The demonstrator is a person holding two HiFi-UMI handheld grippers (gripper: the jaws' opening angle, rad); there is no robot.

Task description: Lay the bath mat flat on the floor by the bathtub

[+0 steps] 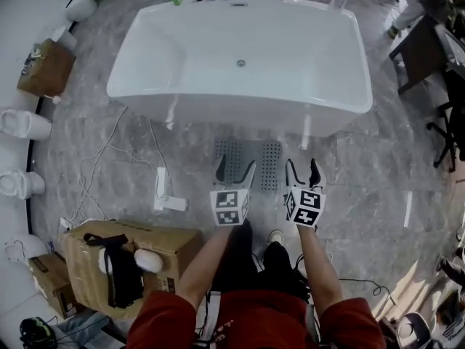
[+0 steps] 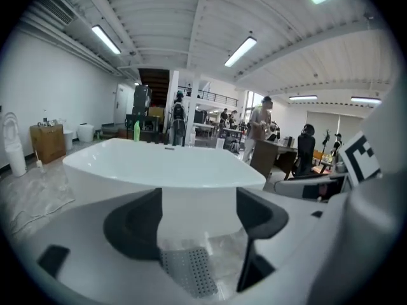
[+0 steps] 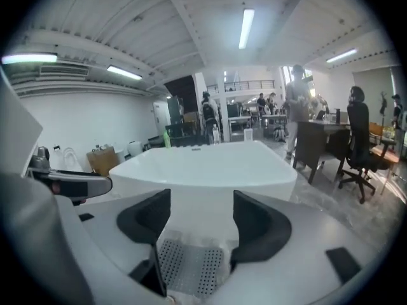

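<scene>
Toilets [image 1: 22,124]: white, in a row along the far left edge of the floor.
Cardboard box [image 1: 173,247]: low on the left, beside the person's left arm, with a black strap and a white object lying on top.
Power strip [image 1: 161,184]: white, on the marble floor left of the mat, with thin cables trailing away from it.
Bathtub [image 1: 240,113]: white and freestanding, across the top middle; black taps and a green bottle stand at its far rim.
Bath mat [image 1: 267,158]: grey and perforated, on the floor just beside the tub's near wall, ahead of both grippers; its left part looks darker and smoother, and whether that part is folded cannot be told.
Left gripper [image 1: 235,169]: held above the mat's near edge, jaws wide apart with nothing in them; only the tub and the mat show through the gap.
Right gripper [image 1: 303,167]: just right of the mat's near corner, jaws likewise spread and empty.
Office chair [image 1: 447,133]: black, at the far right edge.
</scene>
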